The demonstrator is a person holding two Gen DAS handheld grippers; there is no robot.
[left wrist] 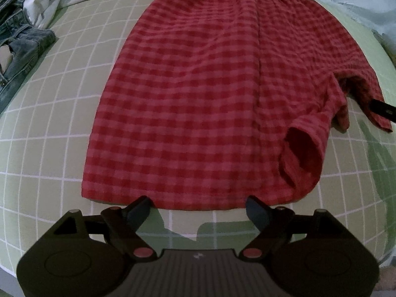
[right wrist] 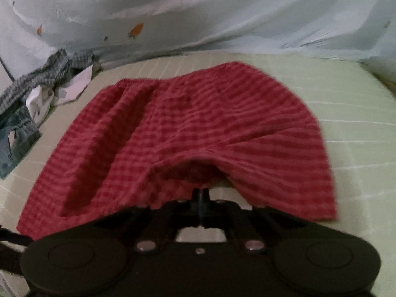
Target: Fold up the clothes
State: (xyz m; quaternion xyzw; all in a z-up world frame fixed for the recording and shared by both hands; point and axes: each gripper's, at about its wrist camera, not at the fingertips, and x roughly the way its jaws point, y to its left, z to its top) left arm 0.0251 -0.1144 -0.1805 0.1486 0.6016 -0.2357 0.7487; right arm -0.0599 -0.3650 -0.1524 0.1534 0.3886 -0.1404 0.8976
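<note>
A pair of red checked shorts (left wrist: 198, 94) lies spread on a green gridded mat (left wrist: 49, 148). My left gripper (left wrist: 198, 209) is open, its fingers just short of the near hem and touching nothing. In the left wrist view the right gripper's dark fingers (left wrist: 382, 109) pinch the far right leg hem. In the right wrist view my right gripper (right wrist: 201, 193) is shut on the hem of the shorts (right wrist: 198, 123), lifting it a little off the mat; the cloth drapes over the fingertips.
A heap of other clothes, jeans (left wrist: 19, 54) and white and checked cloth (right wrist: 49, 84), lies at the mat's left far corner. A pale blue sheet (right wrist: 198, 12) rises behind the mat.
</note>
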